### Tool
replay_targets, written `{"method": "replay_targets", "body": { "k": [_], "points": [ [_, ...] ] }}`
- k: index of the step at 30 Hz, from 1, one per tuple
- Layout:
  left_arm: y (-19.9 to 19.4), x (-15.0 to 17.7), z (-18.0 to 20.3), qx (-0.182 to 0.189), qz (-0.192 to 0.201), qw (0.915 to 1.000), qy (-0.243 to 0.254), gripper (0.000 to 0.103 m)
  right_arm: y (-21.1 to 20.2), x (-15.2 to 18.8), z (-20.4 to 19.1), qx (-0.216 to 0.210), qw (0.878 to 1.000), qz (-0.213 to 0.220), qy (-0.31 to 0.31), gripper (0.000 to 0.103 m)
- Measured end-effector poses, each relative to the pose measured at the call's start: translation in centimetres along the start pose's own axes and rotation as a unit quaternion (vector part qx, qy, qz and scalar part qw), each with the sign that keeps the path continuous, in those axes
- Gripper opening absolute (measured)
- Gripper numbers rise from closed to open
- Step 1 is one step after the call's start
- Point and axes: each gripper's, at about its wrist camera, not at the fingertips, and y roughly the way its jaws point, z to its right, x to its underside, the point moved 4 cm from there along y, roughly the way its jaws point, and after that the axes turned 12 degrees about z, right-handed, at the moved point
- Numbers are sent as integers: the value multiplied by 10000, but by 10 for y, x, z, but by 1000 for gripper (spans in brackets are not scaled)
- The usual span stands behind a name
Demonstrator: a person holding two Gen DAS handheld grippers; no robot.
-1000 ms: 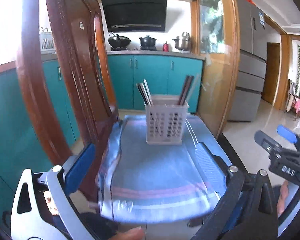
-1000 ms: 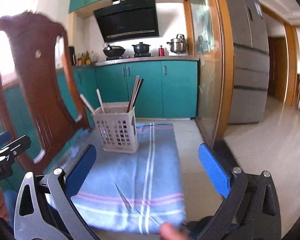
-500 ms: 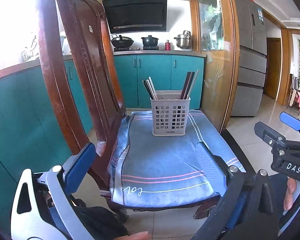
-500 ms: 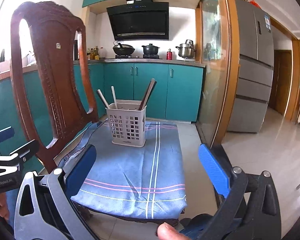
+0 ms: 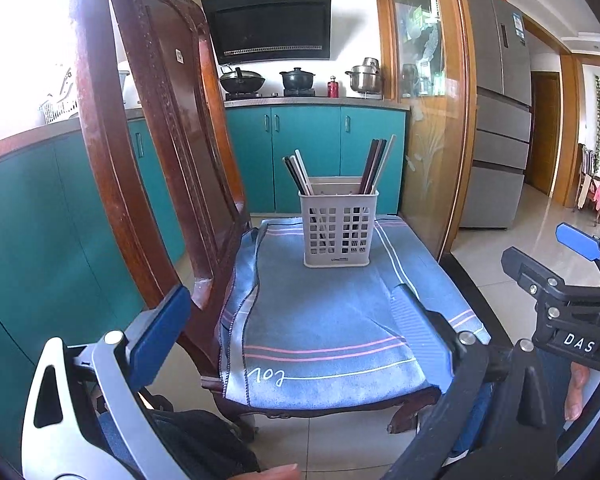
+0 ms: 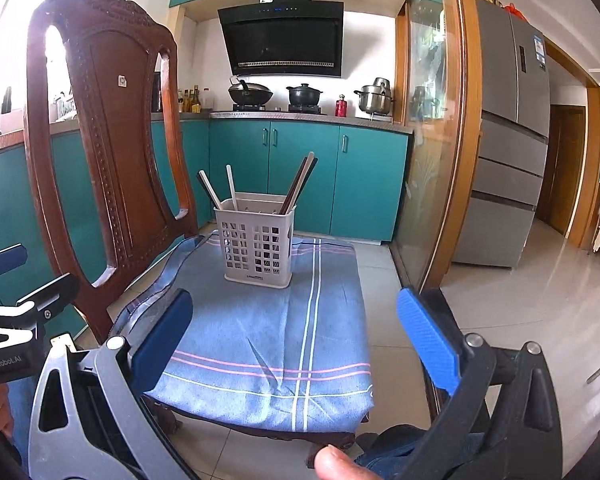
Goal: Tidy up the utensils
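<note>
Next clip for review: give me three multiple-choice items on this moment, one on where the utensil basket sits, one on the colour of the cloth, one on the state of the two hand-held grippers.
1. The utensil basket stands on:
A. the kitchen counter
B. the cloth-covered chair seat
C. the floor

2. The cloth is mainly:
A. blue
B. red
C. green

3. The left hand-held gripper and right hand-held gripper are:
A. both shut on chopsticks
B. one open, one shut
C. both open and empty

Answers: 1 B, the basket rests on the cloth over the seat; 2 A, blue with thin stripes; 3 C, both pairs of fingers are spread with nothing between them.
</note>
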Motion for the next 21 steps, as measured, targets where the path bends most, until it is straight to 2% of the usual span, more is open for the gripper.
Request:
{"method": "replay_targets", "body": {
  "k": [21],
  "points": [
    [-6, -1, 9, 93, 37, 9999, 129, 99, -7, 0, 1, -9, 10000, 68, 27, 100]
  ]
}}
